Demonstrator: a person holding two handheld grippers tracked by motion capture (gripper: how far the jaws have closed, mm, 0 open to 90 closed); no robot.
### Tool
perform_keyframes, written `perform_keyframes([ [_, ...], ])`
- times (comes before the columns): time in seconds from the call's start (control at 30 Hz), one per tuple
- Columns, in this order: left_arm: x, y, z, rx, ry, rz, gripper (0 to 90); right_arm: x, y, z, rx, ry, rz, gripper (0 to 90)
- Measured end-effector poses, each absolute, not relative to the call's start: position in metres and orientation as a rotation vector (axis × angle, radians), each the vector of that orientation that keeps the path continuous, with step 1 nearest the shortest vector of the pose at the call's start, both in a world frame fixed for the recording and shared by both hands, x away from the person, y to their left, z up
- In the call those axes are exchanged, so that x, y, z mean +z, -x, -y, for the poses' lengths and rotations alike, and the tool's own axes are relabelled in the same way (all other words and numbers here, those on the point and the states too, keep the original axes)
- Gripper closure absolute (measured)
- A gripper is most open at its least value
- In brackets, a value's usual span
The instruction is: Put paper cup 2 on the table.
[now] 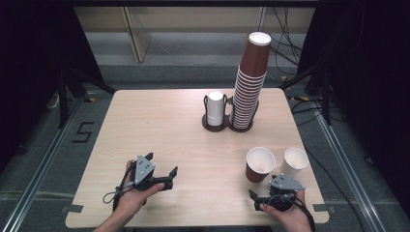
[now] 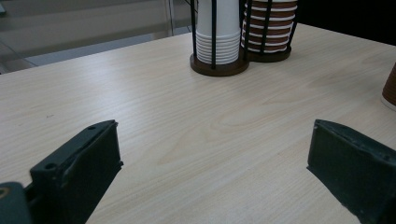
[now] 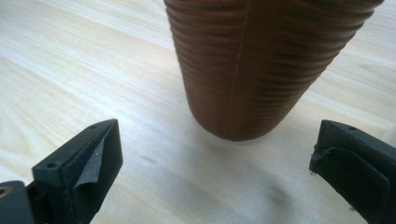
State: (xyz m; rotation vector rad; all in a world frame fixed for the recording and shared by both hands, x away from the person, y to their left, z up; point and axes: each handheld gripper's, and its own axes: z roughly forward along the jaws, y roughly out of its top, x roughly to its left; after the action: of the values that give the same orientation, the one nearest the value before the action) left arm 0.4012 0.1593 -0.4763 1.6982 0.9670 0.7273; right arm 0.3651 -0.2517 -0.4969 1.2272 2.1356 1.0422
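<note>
Two grippers are resting near the desk's (image 1: 145,121) front edge: your left gripper (image 1: 162,169) is sitting spread and empty, while your right gripper (image 1: 263,193) is gaping behind the brown cup (image 1: 258,165), standing free toward the front right corner.

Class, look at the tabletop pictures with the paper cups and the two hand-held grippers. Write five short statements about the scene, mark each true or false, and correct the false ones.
1. The right hand-held gripper is clamped on the brown cup. False: its jaws stand open, with the cup in front of them and not touched.
2. A loose white cup stands upright beside the brown cup. True.
3. The tall brown stack lies on its side. False: it stands upright in its holder.
4. The white stack is shorter than the brown stack. True.
5. The left hand-held gripper holds a cup. False: its jaws are open and empty above the table.
</note>
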Motion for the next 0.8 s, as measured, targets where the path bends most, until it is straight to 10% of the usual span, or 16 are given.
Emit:
perform_keyframes([
  [0.8,-0.479,-0.404,-0.159,0.721,-1.687,-0.946,1.9,-0.493,-0.328,0.265,1.130,-1.248,-2.063,5.6],
])
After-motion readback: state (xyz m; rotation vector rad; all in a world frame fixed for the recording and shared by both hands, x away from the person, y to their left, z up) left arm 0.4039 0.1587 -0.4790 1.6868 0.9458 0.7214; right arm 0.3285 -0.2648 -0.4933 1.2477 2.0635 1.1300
